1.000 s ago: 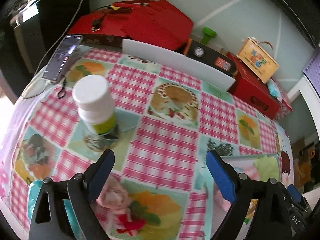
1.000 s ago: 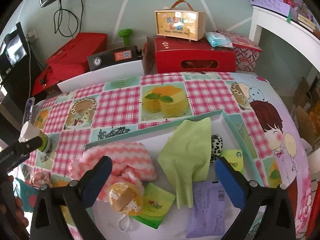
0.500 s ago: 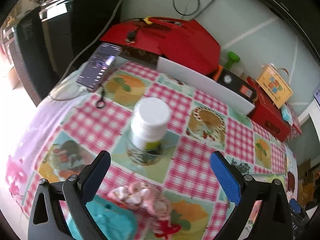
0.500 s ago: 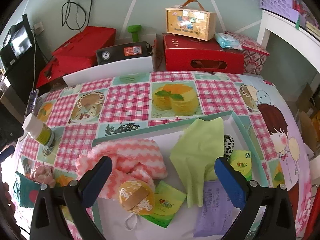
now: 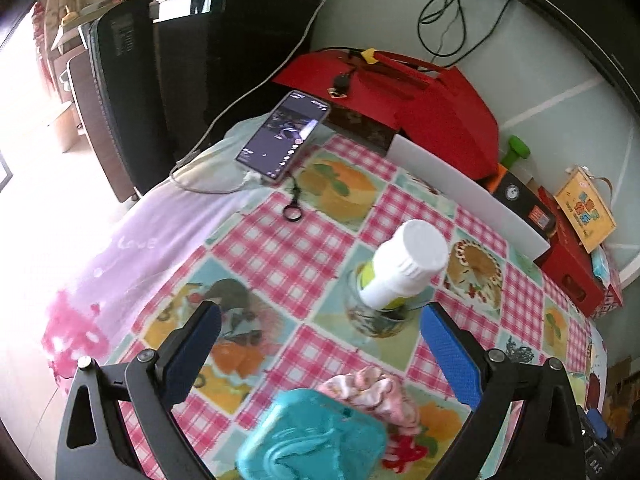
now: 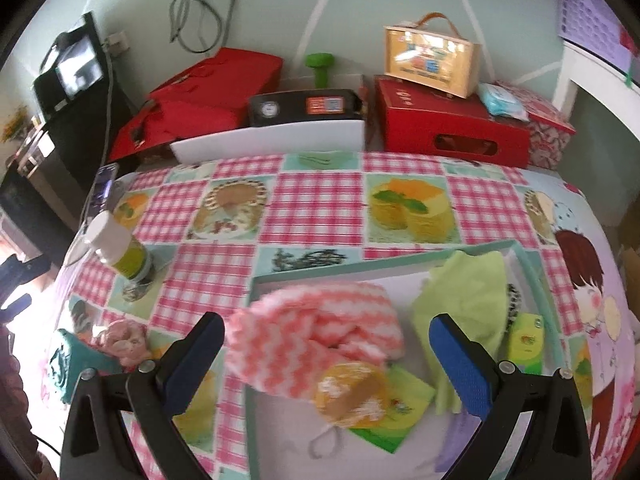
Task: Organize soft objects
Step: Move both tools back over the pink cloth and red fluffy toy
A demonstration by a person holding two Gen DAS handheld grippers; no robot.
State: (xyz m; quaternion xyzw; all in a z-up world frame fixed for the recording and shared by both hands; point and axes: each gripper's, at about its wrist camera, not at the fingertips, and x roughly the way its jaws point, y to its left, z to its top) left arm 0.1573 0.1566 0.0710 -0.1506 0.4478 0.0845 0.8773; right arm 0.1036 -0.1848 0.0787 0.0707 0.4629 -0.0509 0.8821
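— Checked cloth is covering the desk [image 5: 280,248], and the tray [image 6: 532,276] is lying on it, holding the striped pink towel [image 6: 320,320] and the green cloth [image 6: 468,300]. What is lying outside it?

— Teal pouch [image 5: 316,444] and pink scrunchie [image 5: 372,392], side by side near the desk's edge. Both are looking light and floppy; I'd pinch the pouch across its middle, the scrunchie at a fold.

— Where is the left claw [image 5: 320,344] sitting?

— Just above them, released, its jaws standing wide; the pouch is lying low between them. The white bottle [image 5: 404,268] is standing beyond.

— And the right claw [image 6: 326,360]?

— Released too, hanging empty over the towel.
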